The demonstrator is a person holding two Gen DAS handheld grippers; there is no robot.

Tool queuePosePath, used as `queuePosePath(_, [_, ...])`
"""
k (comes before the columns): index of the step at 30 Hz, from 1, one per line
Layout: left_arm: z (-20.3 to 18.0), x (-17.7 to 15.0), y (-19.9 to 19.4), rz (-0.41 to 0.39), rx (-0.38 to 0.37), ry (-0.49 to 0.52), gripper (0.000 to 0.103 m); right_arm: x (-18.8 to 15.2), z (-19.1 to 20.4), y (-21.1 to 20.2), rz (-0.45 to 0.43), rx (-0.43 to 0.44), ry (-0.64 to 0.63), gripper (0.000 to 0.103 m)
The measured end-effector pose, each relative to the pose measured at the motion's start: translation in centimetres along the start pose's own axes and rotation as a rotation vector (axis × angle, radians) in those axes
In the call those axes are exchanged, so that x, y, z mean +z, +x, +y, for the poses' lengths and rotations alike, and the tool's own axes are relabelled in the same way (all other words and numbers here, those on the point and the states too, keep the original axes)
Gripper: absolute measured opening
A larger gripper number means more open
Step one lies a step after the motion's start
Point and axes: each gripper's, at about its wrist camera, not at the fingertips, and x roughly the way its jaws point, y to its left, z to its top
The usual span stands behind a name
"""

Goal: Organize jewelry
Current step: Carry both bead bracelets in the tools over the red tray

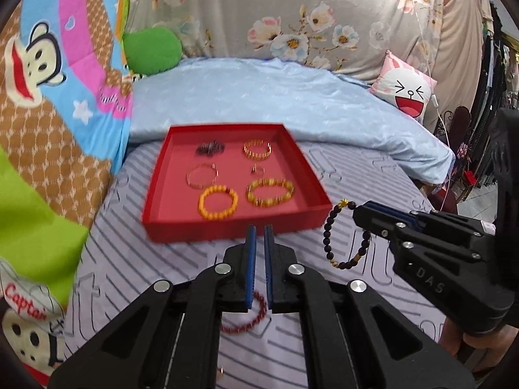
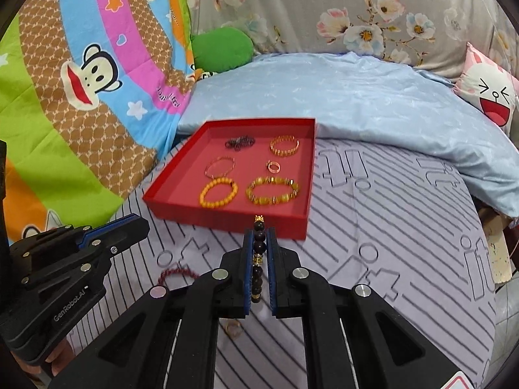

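A red tray (image 1: 233, 225) (image 2: 227, 222) sits on the striped bedsheet and holds several bracelets and a small ring. My right gripper (image 1: 356, 209) (image 2: 259, 236) is shut on a dark beaded bracelet with gold beads (image 1: 325, 238) (image 2: 259, 248), which dangles above the sheet just in front of the tray's near right corner. My left gripper (image 1: 260, 230) (image 2: 139, 223) hovers before the tray's front wall, shut with nothing in it. Under the left gripper a dark red bracelet (image 1: 258, 301) (image 2: 176, 274) lies on the sheet. A gold ring (image 2: 233, 327) lies near it.
A light blue quilt (image 1: 275, 97) is bunched behind the tray. A cartoon blanket (image 1: 48, 113) rises on the left, with a green cushion (image 1: 152, 48) at the back. A pink pillow (image 1: 405, 90) lies at the back right. The bed edge drops off on the right (image 2: 493, 259).
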Motion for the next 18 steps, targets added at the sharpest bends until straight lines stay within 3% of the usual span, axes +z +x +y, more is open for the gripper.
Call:
queuePosePath(6, [1.5,1.4,0.7,-0.002,0.013,-0.031,0.006,0.6,-0.4,0.3,-0.012,-0.007,0.005,0.008])
queuePosePath(9, [2.2,-0.6,1.8,0.051,0.033,-0.041,0.024,-0.5,-0.6,1.0,0.022,0.002,0.018,0.008])
queuePosePath(10, [2.4,-1.6,2.3,0.072,0.042,-0.050,0.036,-1.0,-0.7,1.2,0.035,0.005,0.025,0.008])
queuePosePath(11, [2.6,-2.6,2.8,0.095,0.056,-0.056,0.041,-1.4,-0.8,1.4,0.046,0.007,0.031,0.008])
queuePosePath(18, [4.4,-6.9,5.5,0.210,0.107,-0.101,0.041,-3.1,-0.7,2.0,0.085,0.026,0.044,0.008])
